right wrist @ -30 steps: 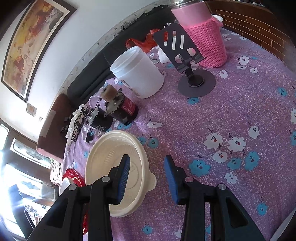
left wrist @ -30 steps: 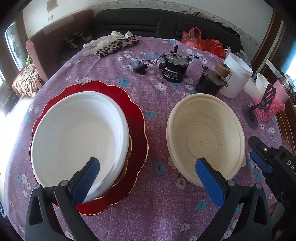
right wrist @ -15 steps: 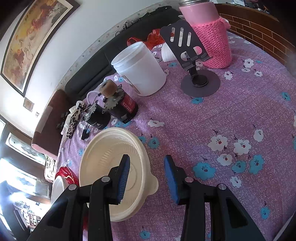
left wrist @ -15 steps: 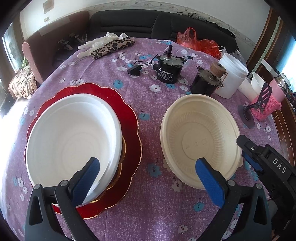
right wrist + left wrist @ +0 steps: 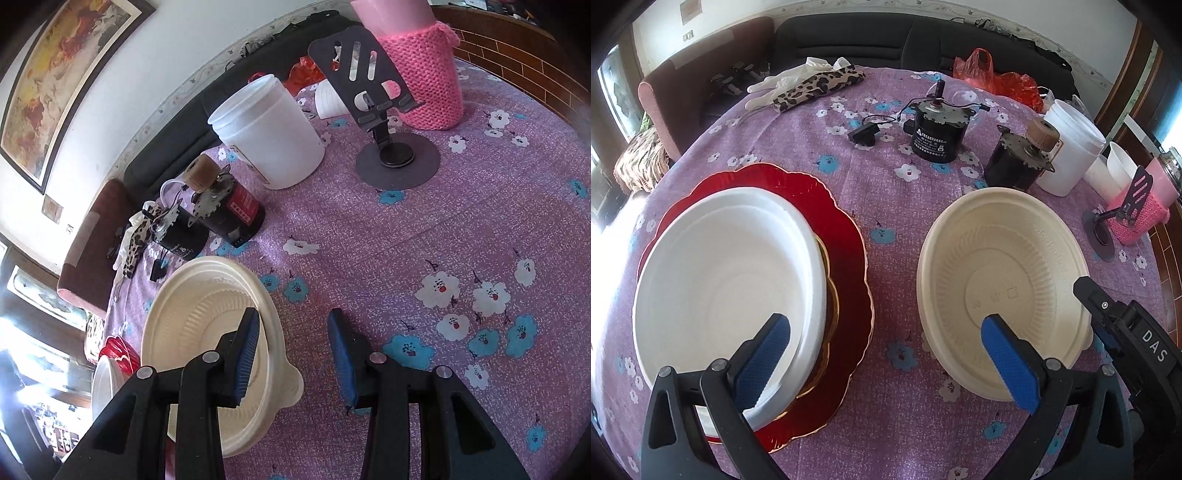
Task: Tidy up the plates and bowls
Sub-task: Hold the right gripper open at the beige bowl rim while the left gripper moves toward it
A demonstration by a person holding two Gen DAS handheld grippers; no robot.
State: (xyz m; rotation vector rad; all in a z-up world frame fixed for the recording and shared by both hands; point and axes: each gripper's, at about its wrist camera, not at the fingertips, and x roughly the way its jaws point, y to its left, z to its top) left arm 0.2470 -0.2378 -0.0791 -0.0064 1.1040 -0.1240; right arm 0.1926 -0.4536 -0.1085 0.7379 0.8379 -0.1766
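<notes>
Nearest your right hand, the right gripper (image 5: 291, 354) stands partly open, holding nothing, one blue pad over the inside of the cream bowl (image 5: 207, 332) and the other out over the cloth, so the rim with its small tab passes between them without either pad pressing on it. Your left gripper (image 5: 886, 362) hangs spread wide and empty above the gap between the two groups of dishes, one pad over the white bowl (image 5: 727, 291) and the other over the cream one.

That cream bowl looks like thin moulded disposable ware with ribbed walls, so expect it to be very light and a little springy; it will likely flex or slide across the cloth if you nudge it instead of pinching it. Take it by the rim at the tab, one pad inside and one outside, and close gently, since a hard squeeze could buckle the wall.

Further left, the white bowl sits on a gold-edged plate (image 5: 829, 314), which rests on the red scalloped plate (image 5: 846, 243). The white bowl looks equally light, and probably the place to nest the cream one. The red plate seems rigid, glossy and possibly breakable, so judge it slippery.

Beyond them on the purple flowered tablecloth (image 5: 894, 435) stand two small motors (image 5: 938, 129), a white tub (image 5: 269, 136) and a phone stand (image 5: 384, 114), well apart from the dishes.
</notes>
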